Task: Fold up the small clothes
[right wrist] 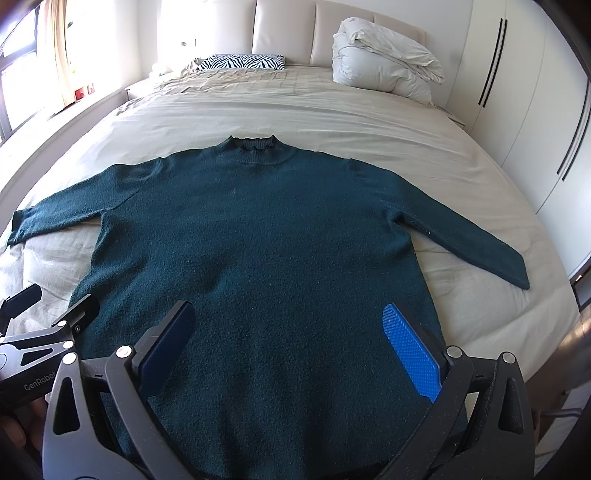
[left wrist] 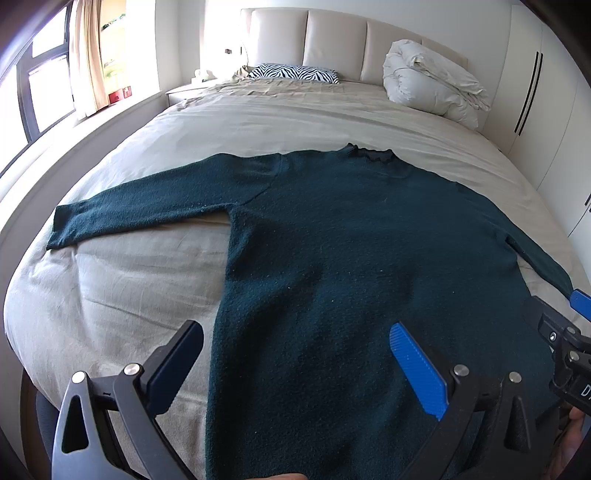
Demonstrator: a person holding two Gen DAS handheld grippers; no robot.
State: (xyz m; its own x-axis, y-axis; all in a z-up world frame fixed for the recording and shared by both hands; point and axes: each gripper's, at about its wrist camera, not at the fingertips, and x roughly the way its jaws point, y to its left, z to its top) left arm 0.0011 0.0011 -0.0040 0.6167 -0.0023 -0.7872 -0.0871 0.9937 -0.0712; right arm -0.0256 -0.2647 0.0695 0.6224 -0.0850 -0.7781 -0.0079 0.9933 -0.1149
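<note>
Far left, a window [left wrist: 40,85] with a cream curtain [left wrist: 88,55], bright with daylight. Next to it a low sill [left wrist: 118,110] carrying something red [left wrist: 119,95]. On the bed [right wrist: 332,122], spread flat and face up, a dark green sweater [right wrist: 258,229]: collar [right wrist: 253,146] toward the headboard [right wrist: 284,33], hem toward the cameras, both sleeves angled out and down. Left sleeve [left wrist: 140,206] lying straight on the beige cover, cuff near the bed's left edge; right sleeve [right wrist: 461,232] likewise, cuff short of the right edge. At the head of the bed, a zebra pillow [right wrist: 242,62] left of centre and a bundled white duvet [right wrist: 384,70] to its right. Far right, white wardrobe doors [right wrist: 517,96] with dark slot handles. Left gripper [left wrist: 295,369] over the sweater's lower left part, spread wide, nothing between the pads; left finger [left wrist: 177,365] above the cover just beside the sweater's side edge, blue right pad [left wrist: 417,369] above the knit. Right gripper [right wrist: 288,354] over the lower body of the sweater, also spread wide and empty, both fingers above the fabric. Contact with the cloth not clear in either view. Each gripper visible at the edge of the other's view, with part of a hand [right wrist: 18,428] behind.
</note>
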